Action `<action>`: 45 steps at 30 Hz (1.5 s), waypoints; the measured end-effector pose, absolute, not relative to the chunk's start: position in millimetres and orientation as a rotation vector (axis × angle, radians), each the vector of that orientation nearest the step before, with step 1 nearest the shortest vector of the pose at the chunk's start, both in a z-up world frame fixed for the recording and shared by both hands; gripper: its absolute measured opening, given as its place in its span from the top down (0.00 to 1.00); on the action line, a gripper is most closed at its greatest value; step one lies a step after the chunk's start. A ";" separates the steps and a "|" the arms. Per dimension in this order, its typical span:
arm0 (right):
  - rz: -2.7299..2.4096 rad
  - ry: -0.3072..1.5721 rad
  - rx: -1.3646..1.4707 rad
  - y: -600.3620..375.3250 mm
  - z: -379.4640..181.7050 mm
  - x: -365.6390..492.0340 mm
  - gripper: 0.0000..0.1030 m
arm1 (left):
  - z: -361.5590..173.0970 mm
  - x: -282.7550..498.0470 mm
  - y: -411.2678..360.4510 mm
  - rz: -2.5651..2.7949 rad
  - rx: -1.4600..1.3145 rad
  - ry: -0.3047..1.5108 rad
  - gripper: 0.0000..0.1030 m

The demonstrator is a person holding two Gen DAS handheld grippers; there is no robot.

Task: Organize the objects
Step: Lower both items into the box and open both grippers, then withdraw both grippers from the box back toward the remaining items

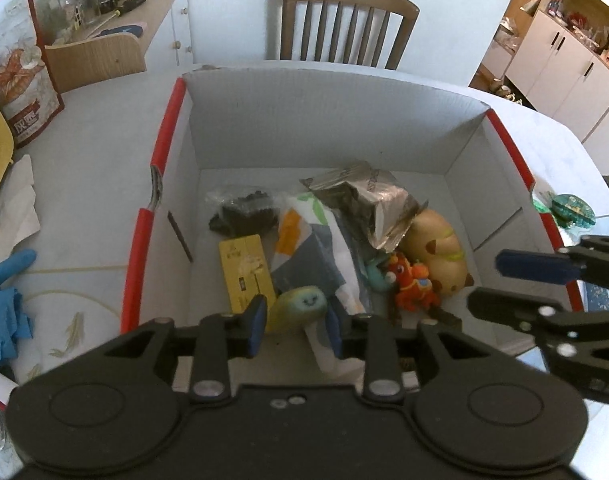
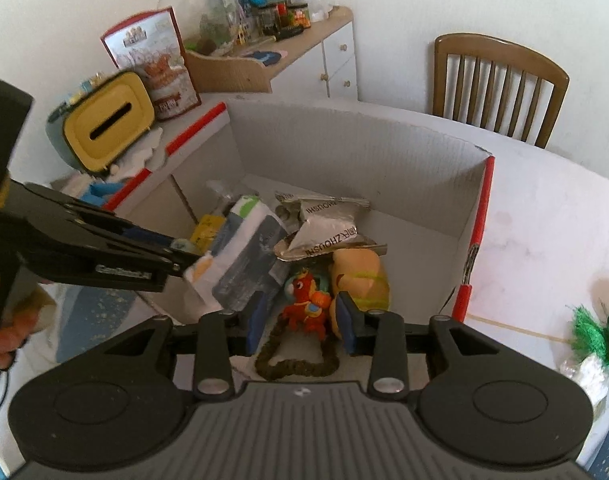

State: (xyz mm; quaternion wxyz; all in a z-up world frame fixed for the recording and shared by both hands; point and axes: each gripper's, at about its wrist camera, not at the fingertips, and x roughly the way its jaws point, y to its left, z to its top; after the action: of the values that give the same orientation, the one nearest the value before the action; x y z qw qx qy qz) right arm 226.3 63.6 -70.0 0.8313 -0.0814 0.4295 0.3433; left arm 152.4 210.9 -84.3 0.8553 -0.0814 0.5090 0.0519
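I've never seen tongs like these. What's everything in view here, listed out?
cardboard box: one, grey with red edges, on table
plush toy: one, green-yellow, between left tongs' tips
toy horse: one, orange, box floor
spotted plush: one, tan, beside horse
foil bag: one, silver, crumpled in box
packet: one, white patterned, box middle
card: one, yellow, box floor
chair: one, brown, behind table
tissue holder: one, yellow, left of box
gloves: blue, table left of box
left tongs: one, black with blue pads, over box
right tongs: one, same colours, open above horse
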 end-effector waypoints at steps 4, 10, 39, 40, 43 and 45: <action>0.742 0.896 -0.109 51.8 -60.0 223.2 0.52 | -79.7 149.6 206.7 0.125 -0.152 1.057 0.59; 0.755 0.871 -0.084 38.1 -48.3 212.7 0.49 | -65.8 139.4 200.5 0.144 -0.135 1.015 0.45; 0.745 0.785 0.046 -113.3 -7.0 169.1 0.22 | -7.3 112.4 65.5 0.028 -0.079 0.841 0.09; 0.739 0.787 0.049 -122.0 -7.7 169.9 0.20 | -7.8 114.0 59.4 0.026 -0.075 0.840 0.07; 0.715 0.791 0.043 -143.6 -10.4 172.9 0.20 | -9.8 119.0 43.3 0.019 -0.063 0.841 0.01; 0.692 0.797 0.040 -159.5 -13.1 176.4 0.20 | -12.5 123.9 33.2 0.016 -0.056 0.844 0.01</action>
State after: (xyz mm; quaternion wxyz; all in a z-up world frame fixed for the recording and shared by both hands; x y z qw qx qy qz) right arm 176.4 -159.5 -13.1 0.8637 0.0189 0.3804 0.3302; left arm 123.9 33.2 -12.5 0.9119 -0.0274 0.4095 0.0075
